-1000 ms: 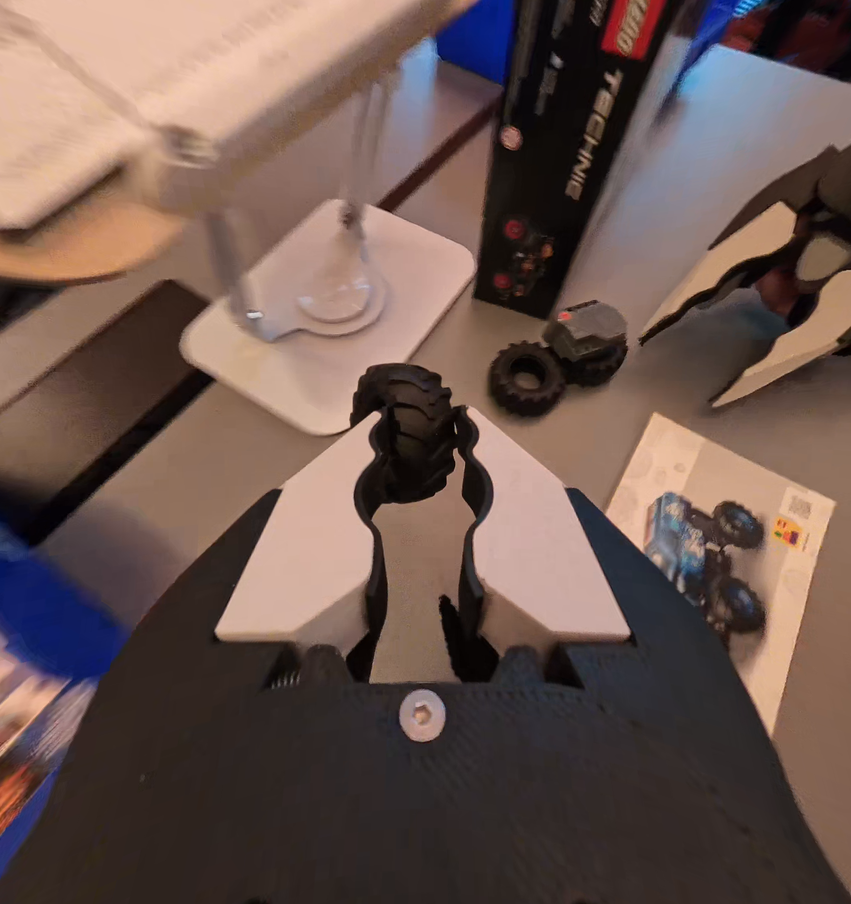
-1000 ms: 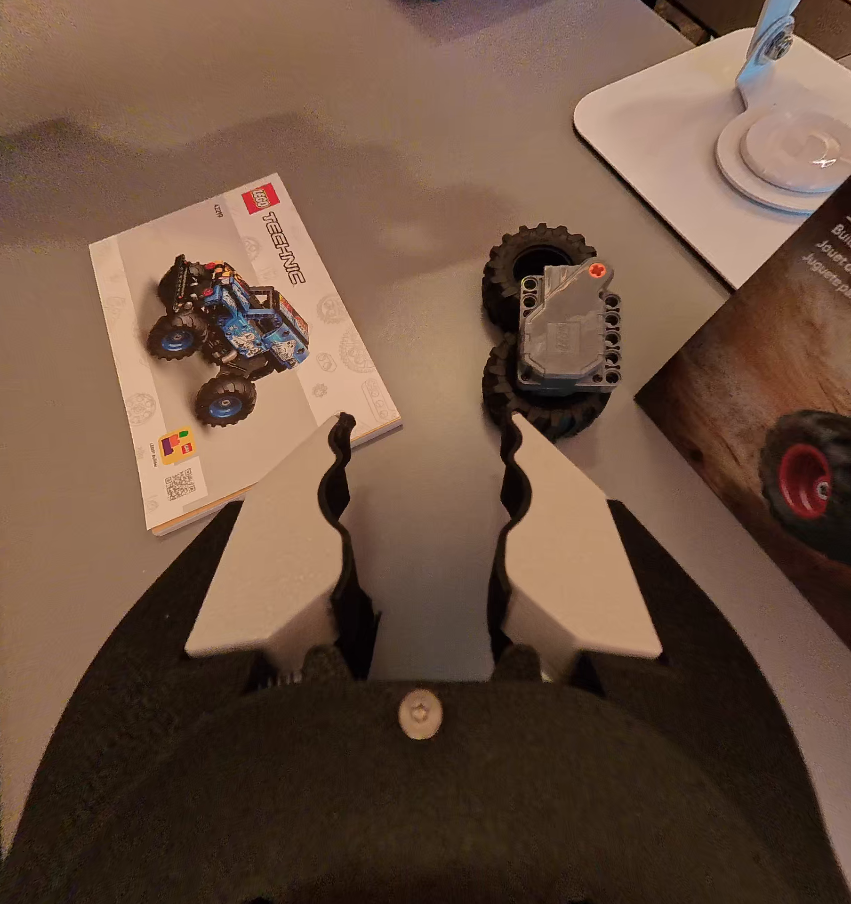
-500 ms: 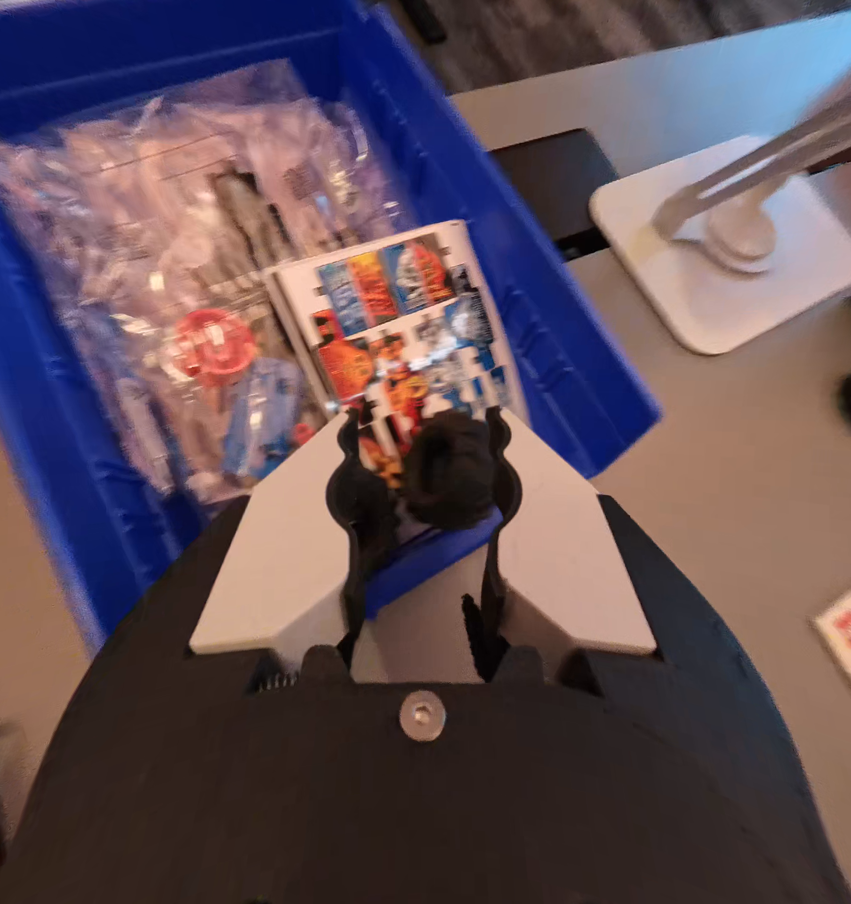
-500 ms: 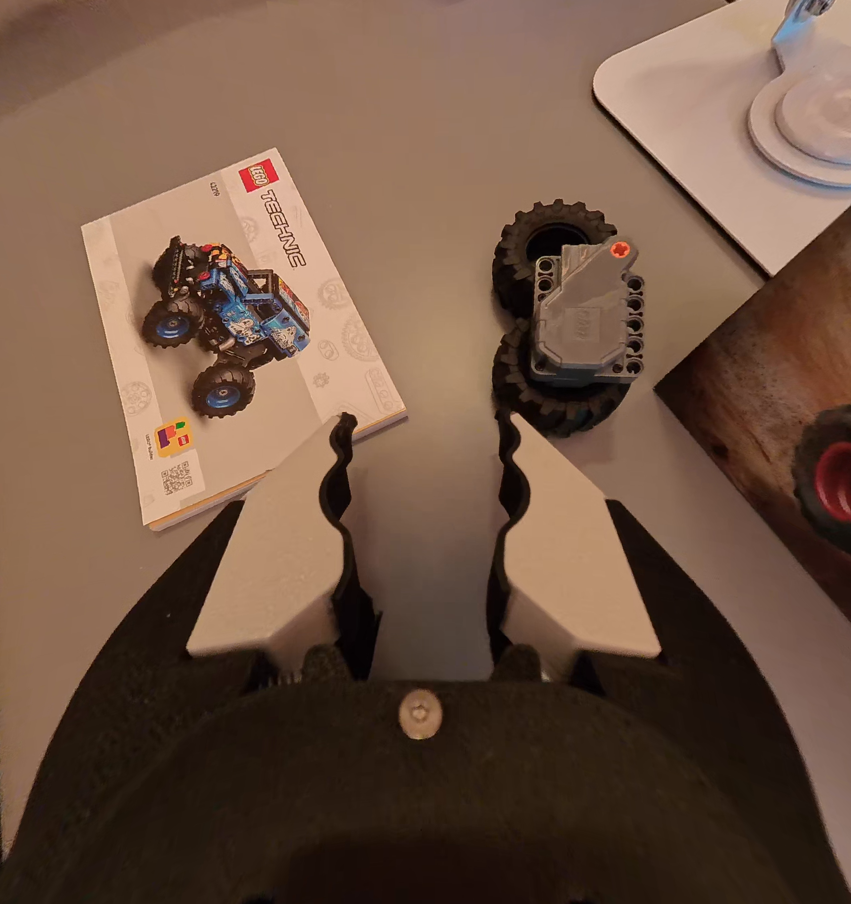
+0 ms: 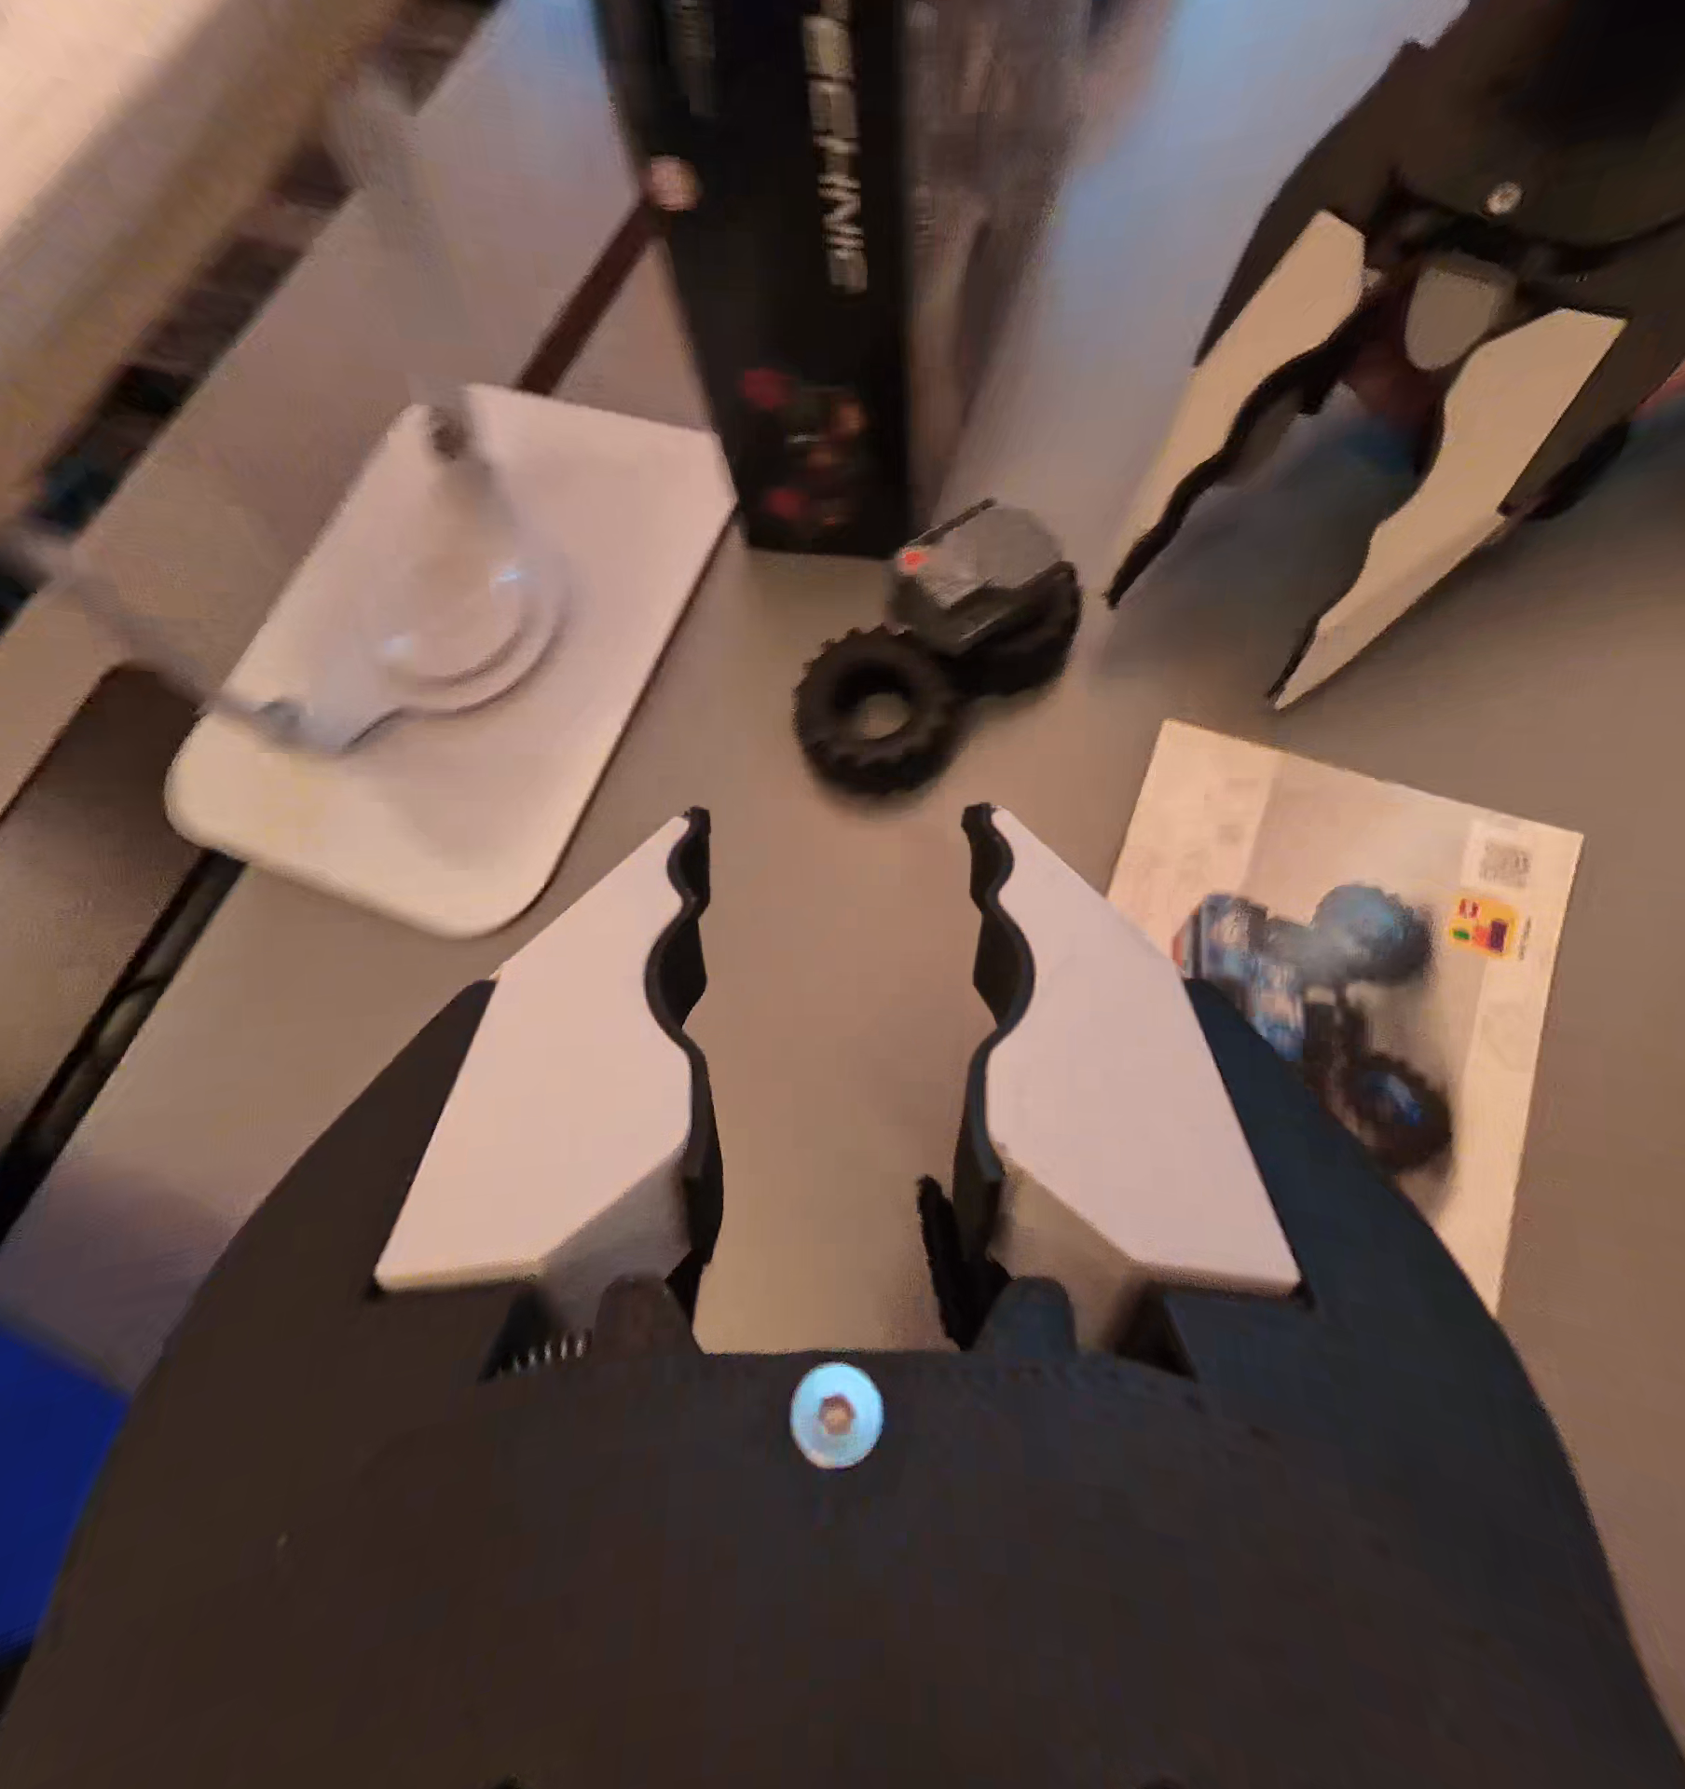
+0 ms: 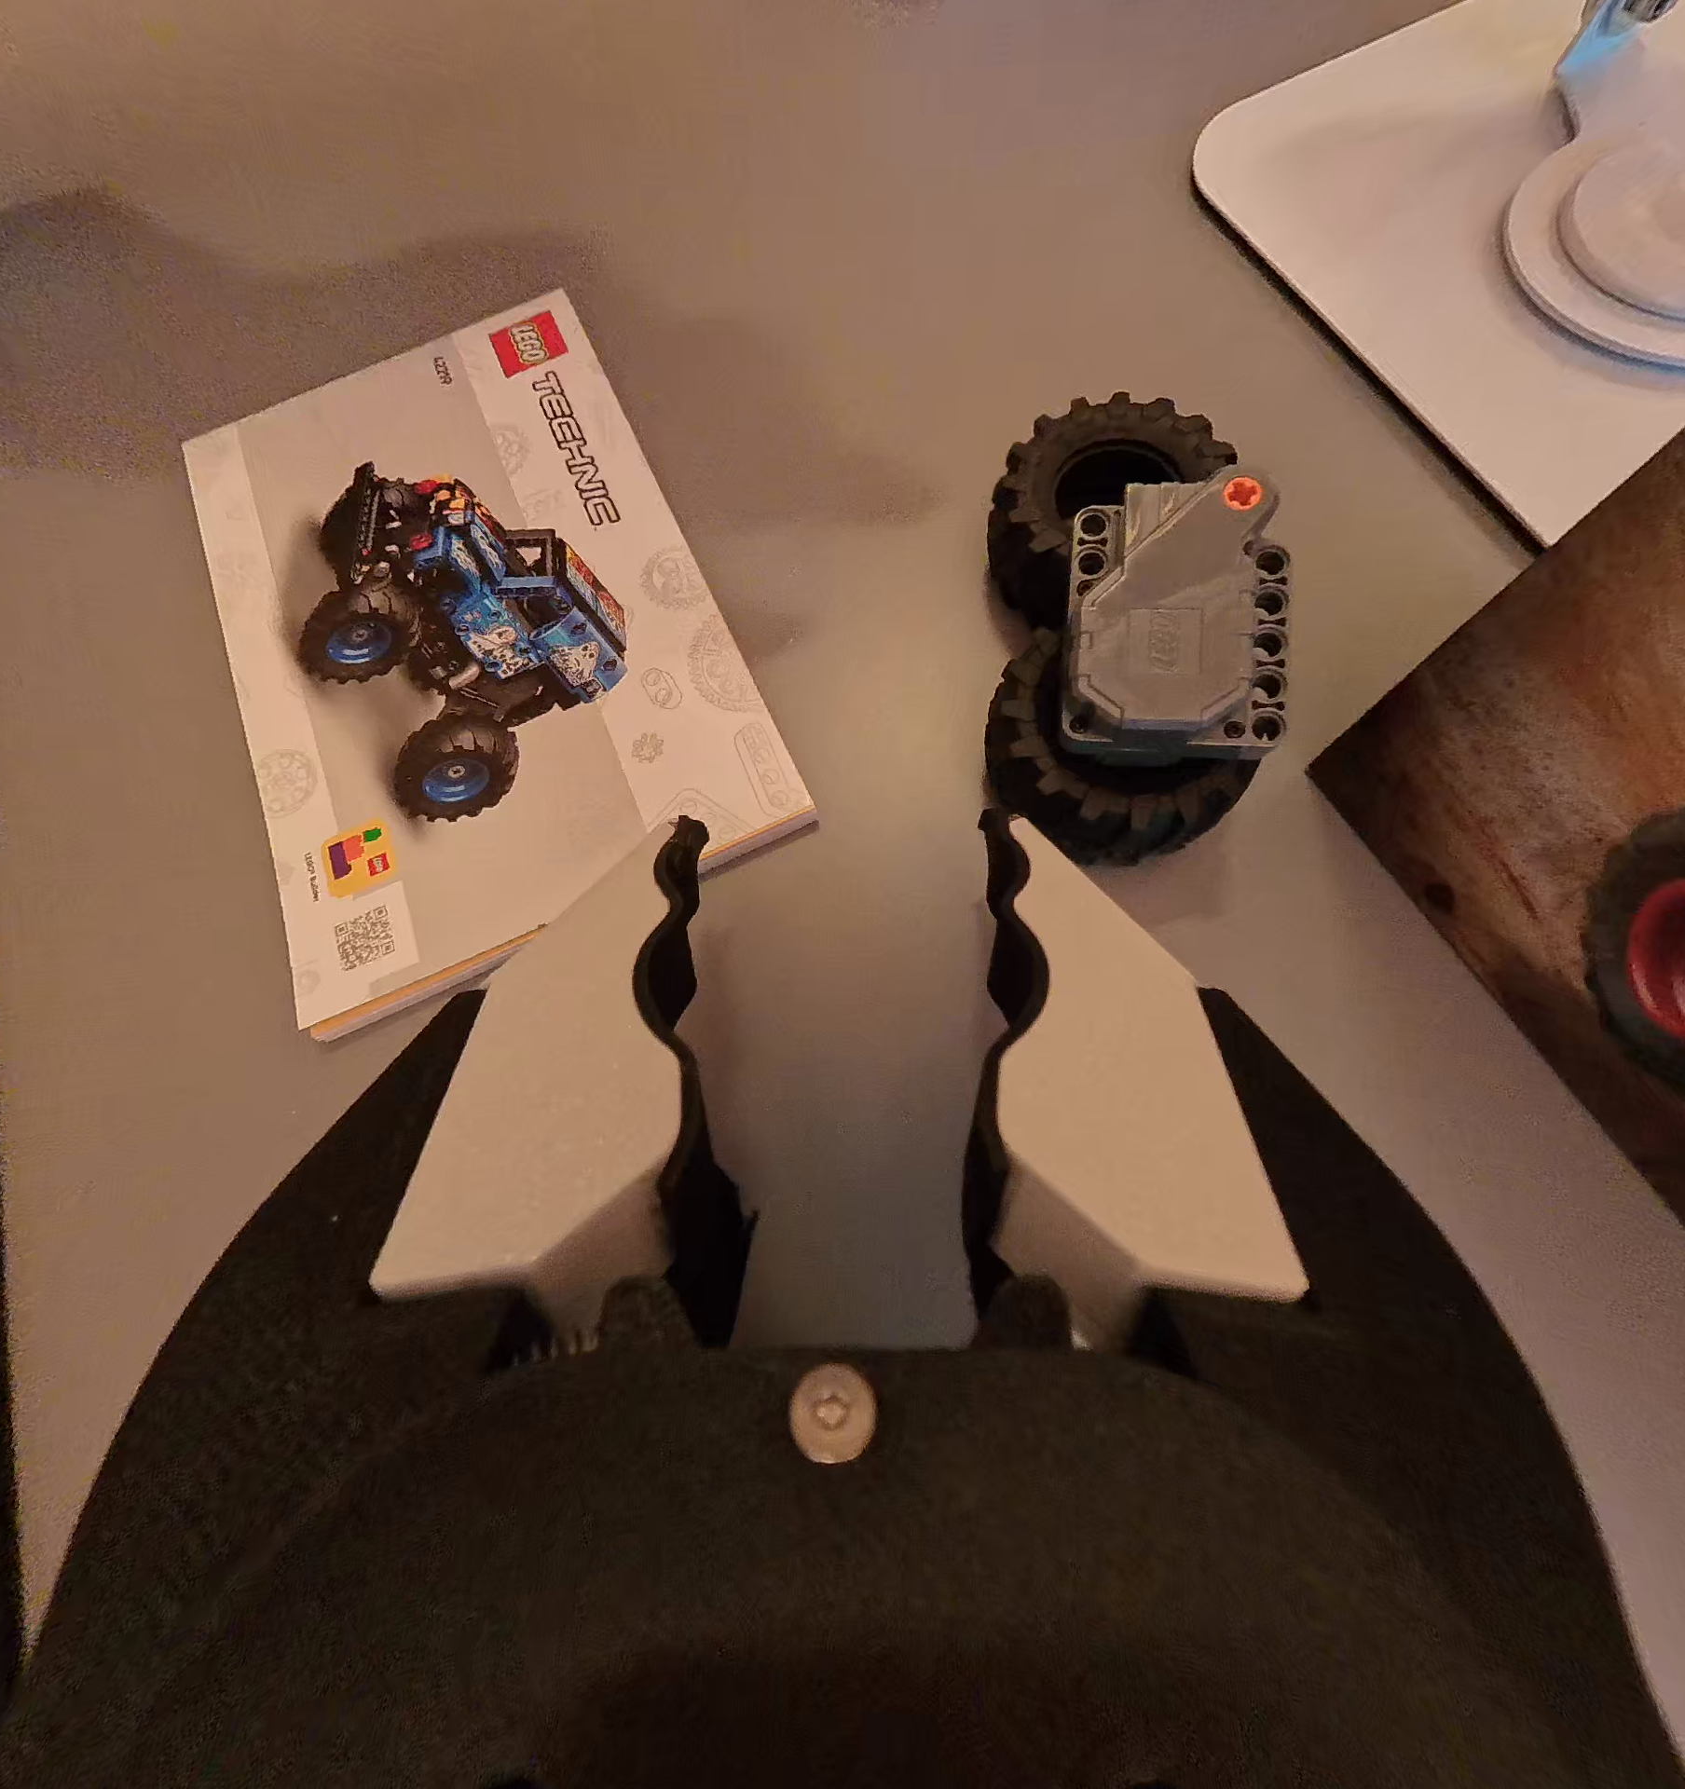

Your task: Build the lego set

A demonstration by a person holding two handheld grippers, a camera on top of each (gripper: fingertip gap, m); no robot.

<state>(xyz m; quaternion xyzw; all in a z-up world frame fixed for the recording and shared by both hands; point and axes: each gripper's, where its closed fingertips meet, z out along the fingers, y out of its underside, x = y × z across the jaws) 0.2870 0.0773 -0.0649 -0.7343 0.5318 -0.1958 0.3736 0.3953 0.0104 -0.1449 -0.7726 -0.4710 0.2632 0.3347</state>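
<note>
Two black tyres lie on the grey table: one flat tyre (image 5: 873, 721) (image 6: 1110, 455), and another (image 5: 1023, 644) (image 6: 1110, 799) under a grey Lego block (image 5: 974, 571) (image 6: 1173, 620) with an orange axle hole. My left gripper (image 5: 834, 823) is open and empty, just short of the flat tyre. My right gripper (image 6: 839, 828) is open and empty, with its right fingertip close to the nearer tyre. It also shows in the left wrist view (image 5: 1202, 644), beyond the pile.
The instruction booklet (image 5: 1332, 968) (image 6: 490, 658) lies flat beside the tyres. The set's dark box (image 5: 810, 271) (image 6: 1594, 823) stands behind them. A white stand base (image 5: 451, 678) (image 6: 1400, 194) sits next to the box. A blue bin corner (image 5: 6, 1404) shows at lower left. The left gripper's tips are roughly 15 centimeters from the right gripper's. The white stand base (image 6: 1400, 194) is closer to my left gripper, around 15 centimeters from its tips; the right tips are 25 centimeters off.
My left gripper held a tyre, swung over the blue bin, then came back over the table open, with the tyre gone from it. My right gripper barely shifted.
</note>
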